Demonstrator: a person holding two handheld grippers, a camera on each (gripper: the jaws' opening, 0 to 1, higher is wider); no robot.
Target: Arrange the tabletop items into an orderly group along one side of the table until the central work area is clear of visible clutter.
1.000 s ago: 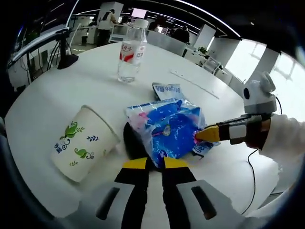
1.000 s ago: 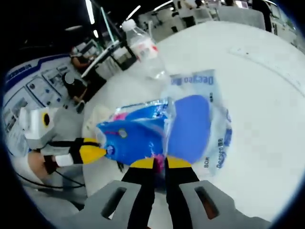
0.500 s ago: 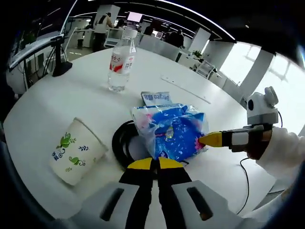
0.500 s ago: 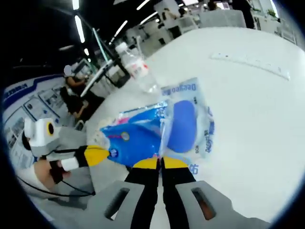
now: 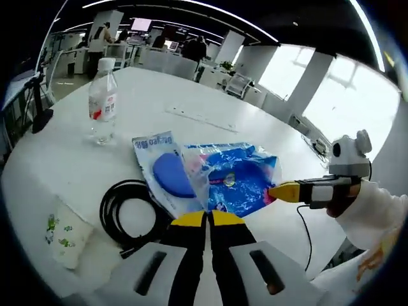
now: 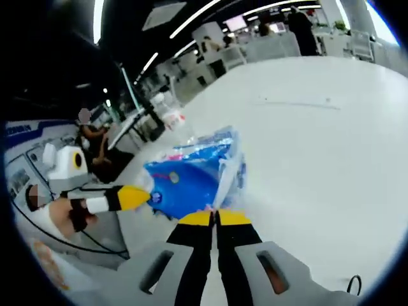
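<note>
A crinkly blue snack packet (image 5: 237, 178) hangs between both grippers, above the white table (image 5: 57, 159). My left gripper (image 5: 207, 218) is shut on its near edge. My right gripper (image 5: 273, 190) comes in from the right, shut on the packet's right corner. In the right gripper view the same packet (image 6: 188, 177) sits just past my right gripper (image 6: 213, 218), and the left gripper (image 6: 144, 196) pinches it from the left. A clear packet with a blue oval (image 5: 164, 172) lies flat beside it. A water bottle (image 5: 102, 105) stands farther back, and a paper cup (image 5: 62, 233) lies on its side.
A coiled black cable (image 5: 124, 210) lies between the cup and the packets. A thin white strip (image 5: 201, 120) rests toward the table's far side. A wire (image 5: 305, 236) trails off the near right edge. Desks and people fill the office behind.
Both grippers have carried the blue packet up and aside, uncovering the clear packet and the cable. Both views have swung, so the cup and bottle sit farther left.
</note>
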